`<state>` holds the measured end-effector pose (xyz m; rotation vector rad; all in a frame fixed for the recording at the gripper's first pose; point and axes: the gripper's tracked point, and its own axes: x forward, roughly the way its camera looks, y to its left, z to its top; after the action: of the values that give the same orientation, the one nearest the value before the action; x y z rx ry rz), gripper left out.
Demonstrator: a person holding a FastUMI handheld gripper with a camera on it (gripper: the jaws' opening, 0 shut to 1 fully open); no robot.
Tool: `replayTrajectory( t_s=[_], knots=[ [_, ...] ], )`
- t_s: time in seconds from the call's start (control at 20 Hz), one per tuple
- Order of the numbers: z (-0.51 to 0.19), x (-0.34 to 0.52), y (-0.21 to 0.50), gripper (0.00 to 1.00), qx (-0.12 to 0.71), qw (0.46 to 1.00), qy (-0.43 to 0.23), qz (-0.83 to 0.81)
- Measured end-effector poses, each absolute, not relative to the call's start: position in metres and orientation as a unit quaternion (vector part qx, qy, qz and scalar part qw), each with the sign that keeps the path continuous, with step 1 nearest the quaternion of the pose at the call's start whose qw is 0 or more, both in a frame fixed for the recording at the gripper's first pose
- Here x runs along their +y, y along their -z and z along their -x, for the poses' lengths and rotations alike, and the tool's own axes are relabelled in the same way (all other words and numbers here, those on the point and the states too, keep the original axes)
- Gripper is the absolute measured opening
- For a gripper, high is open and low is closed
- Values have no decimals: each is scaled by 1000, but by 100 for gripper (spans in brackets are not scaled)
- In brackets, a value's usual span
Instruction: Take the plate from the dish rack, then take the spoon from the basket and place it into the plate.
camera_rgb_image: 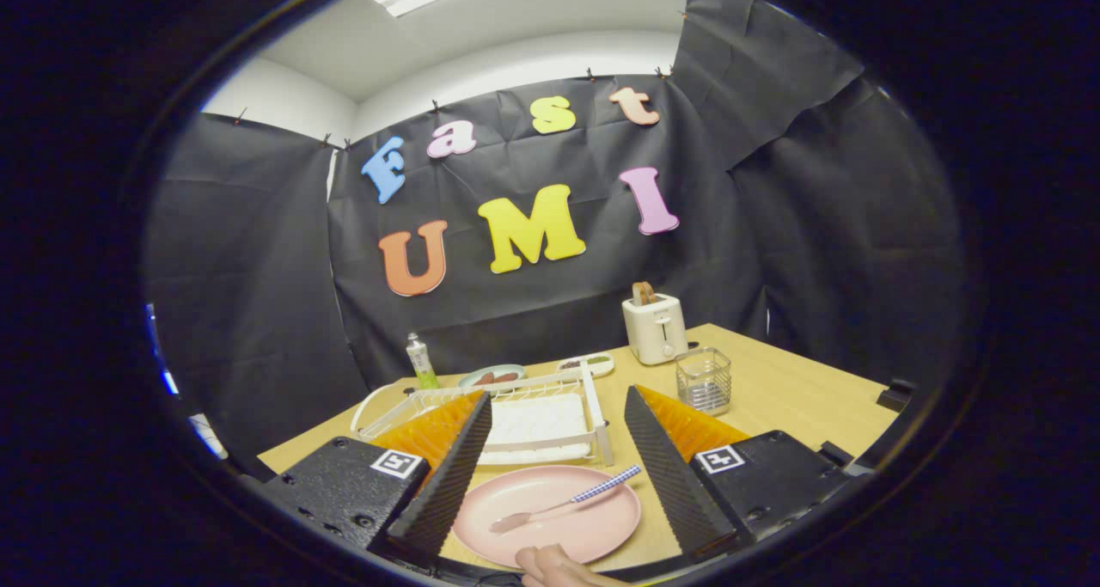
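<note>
My tool [550, 467] is wide open and grips nothing; its two fingers stand well apart, one on either side of the pink plate [593, 531]. The plate lies flat on the worktop [799, 398], between the fingers and just ahead of them, already out of the white dish rack [550, 424], which sits beyond it. The spoon [563, 506] rests in the plate, bowl toward my left finger and checked handle pointing up toward my right finger, its tip reaching the plate's far rim. So its long axis runs across the gap between the fingers, slanted a little away from me. A bit of my hand [554, 565] shows at the near rim of the plate. The clear basket [703, 382] stands beyond my right finger, beside the toaster [655, 329]. I judge the task as good as done: plate down, spoon in it. What is left, I think, is only to draw the tool straight back without nudging the handle.
</note>
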<state>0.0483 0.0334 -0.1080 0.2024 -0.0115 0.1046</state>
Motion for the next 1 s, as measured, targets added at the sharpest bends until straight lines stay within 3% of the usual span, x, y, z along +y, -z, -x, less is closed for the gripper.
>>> replayTrajectory(
  t_s=[0.55,1.0],
  knots=[
    [30,5,61,100,-12,1000,-9,1],
    [59,19,51,100,-31,999,-29,29]
  ],
)
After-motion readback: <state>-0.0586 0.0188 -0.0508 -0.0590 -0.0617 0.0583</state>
